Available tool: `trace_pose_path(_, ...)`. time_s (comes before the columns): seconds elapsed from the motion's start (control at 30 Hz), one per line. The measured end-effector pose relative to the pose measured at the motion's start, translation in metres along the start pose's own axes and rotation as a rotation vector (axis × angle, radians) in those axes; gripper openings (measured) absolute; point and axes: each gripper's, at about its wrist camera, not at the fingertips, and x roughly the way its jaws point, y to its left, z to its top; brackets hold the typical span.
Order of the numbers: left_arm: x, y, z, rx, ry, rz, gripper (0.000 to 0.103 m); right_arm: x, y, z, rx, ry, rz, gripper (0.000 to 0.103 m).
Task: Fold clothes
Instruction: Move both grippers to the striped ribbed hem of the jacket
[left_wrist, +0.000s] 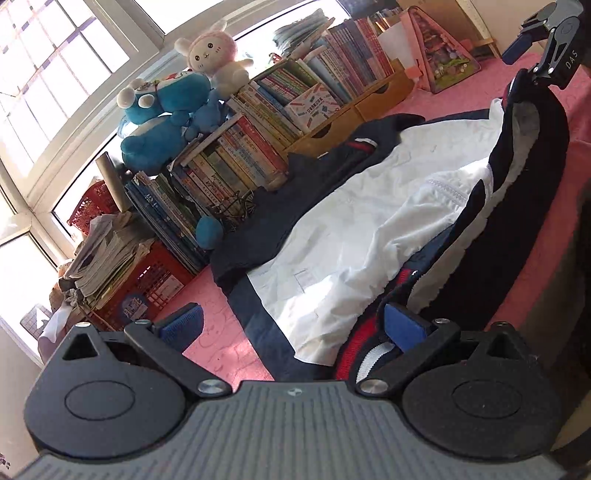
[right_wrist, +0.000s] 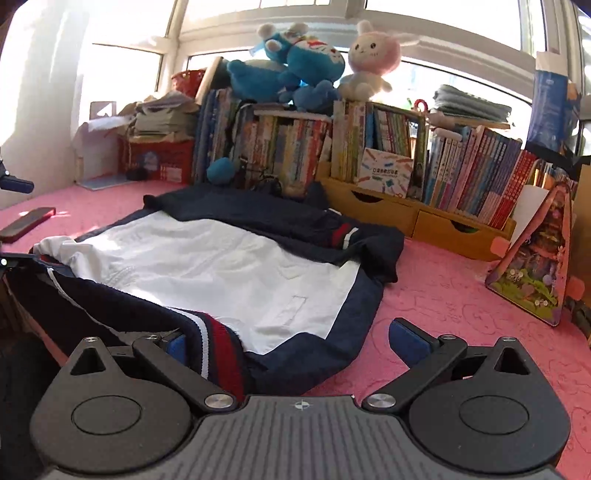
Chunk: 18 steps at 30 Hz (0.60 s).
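Note:
A navy jacket (left_wrist: 258, 218) lies spread on the pink bedcover (left_wrist: 218, 332), inside out, with its white lining (left_wrist: 354, 229) facing up. One side is folded over along the right (left_wrist: 524, 206). My left gripper (left_wrist: 293, 326) is open over the near hem, and the red-and-white ribbed band (left_wrist: 365, 343) lies loose beside its right finger (left_wrist: 406, 328). My right gripper (right_wrist: 291, 343) is open too, with the striped ribbing (right_wrist: 218, 347) lying slack by its left finger (right_wrist: 175, 345). From the left wrist view the right gripper (left_wrist: 546, 48) shows at the top right, beyond the jacket.
Rows of books (right_wrist: 480, 177) on a wooden drawer shelf (right_wrist: 413, 218) line the far side, with plush toys (right_wrist: 303, 62) on top. A pink triangular toy house (right_wrist: 535, 266) stands at the right. A red flat case (right_wrist: 27, 221) lies at the left, and a red crate (left_wrist: 147, 288) holds papers.

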Motion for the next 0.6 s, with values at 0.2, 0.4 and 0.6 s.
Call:
trace_pose_path(0.2,0.087,0.053,0.034,-0.085,0.084,0.190,0.103,0.085,-0.028,0.041,0.095,0.046,-0.064,0.103)
trace_pose_path(0.4,0.077,0.079,0.040,-0.191,-0.001,0.069,0.099,0.190,-0.048,0.045,0.268,0.260,-0.071,0.103)
trace_pose_path(0.6,0.001,0.069,0.036,-0.030,-0.206,-0.202,0.103,0.223,-0.055,0.035,0.328,0.328,-0.083,0.103)
